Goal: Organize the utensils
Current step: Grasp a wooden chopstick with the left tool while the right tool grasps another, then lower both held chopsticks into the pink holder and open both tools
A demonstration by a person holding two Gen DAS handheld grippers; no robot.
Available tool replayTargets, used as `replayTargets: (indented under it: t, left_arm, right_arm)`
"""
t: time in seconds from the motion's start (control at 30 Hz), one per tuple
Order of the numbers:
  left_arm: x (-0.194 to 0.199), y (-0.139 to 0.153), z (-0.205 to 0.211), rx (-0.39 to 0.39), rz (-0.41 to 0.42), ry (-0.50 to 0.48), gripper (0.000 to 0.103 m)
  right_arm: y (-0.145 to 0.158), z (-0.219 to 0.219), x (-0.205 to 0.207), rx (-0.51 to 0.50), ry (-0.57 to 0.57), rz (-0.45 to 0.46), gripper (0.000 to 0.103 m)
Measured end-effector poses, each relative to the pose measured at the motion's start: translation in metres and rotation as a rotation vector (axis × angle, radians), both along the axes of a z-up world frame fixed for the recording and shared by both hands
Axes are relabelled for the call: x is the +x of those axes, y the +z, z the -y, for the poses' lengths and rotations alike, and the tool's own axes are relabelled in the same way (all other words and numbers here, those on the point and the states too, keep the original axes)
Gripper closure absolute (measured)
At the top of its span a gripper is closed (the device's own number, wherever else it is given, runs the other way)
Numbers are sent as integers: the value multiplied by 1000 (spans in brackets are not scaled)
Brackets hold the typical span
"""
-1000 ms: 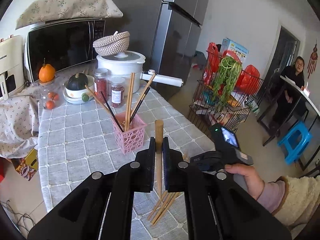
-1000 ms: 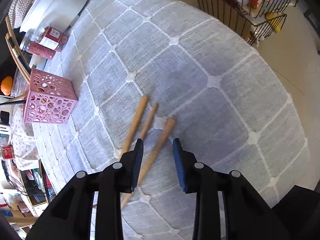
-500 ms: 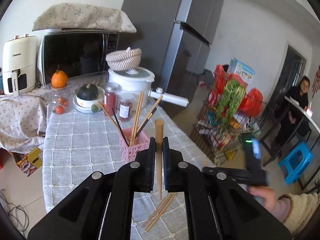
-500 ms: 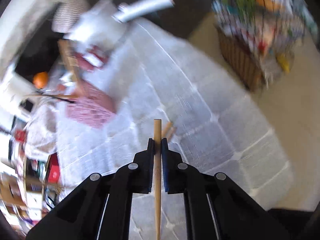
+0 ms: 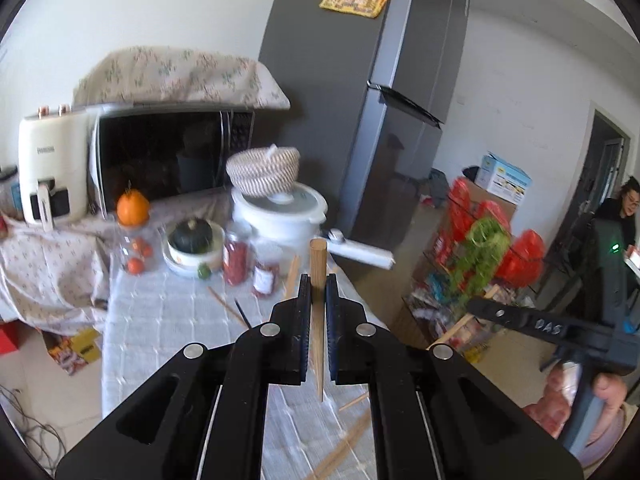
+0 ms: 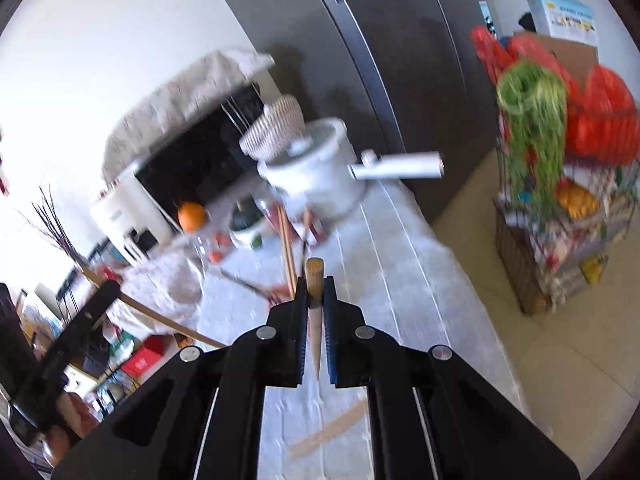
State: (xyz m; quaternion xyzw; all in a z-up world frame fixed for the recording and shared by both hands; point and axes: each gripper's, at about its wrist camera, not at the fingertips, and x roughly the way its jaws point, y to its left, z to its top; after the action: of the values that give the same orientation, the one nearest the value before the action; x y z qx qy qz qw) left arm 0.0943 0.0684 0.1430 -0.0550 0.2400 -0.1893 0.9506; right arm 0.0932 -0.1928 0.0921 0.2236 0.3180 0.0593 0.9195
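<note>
Left gripper: jaws clamped on an upright tan wooden chopstick, blunt end above them.
Right gripper: jaws pinching another tapered wooden chopstick, above the grey checked desk.

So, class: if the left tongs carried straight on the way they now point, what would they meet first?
Probably the red-filled jars on the tablecloth, just beyond the chopstick clamped in the left tongs; the white cooker stands behind. Depth is unclear.

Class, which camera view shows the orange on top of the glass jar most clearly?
The left wrist view: the orange is fairly sharp, sitting atop the glass jar before the microwave. In the right wrist view it is smaller and motion-blurred.
</note>
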Motion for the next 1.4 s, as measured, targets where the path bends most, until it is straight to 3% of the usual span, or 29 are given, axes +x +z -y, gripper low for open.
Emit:
replayTargets:
  t: [0.17,0.37,0.63,0.97,1.13,1.4]
  left_arm:
    - [33,11,-1,14,10,61,97]
    - [72,-5,0,52,-25,124,97]
    - [103,-38,-3,54,-104,144,97]
    - [107,-57,7,81,-111,138,95]
    - [97,-55,9,99,-73,158,73]
    - [85,-50,5,147,-22,210,68]
  right_arm:
    - [26,-5,27,0,12,46,95]
    - [36,-20,53,-45,31,78,95]
    - [24,-28,80,-50,47,55,95]
    - [10,-32,93,-59,55,41,95]
    - [10,-35,94,-69,60,43,95]
    - [6,-45,104,-93,59,37,95]
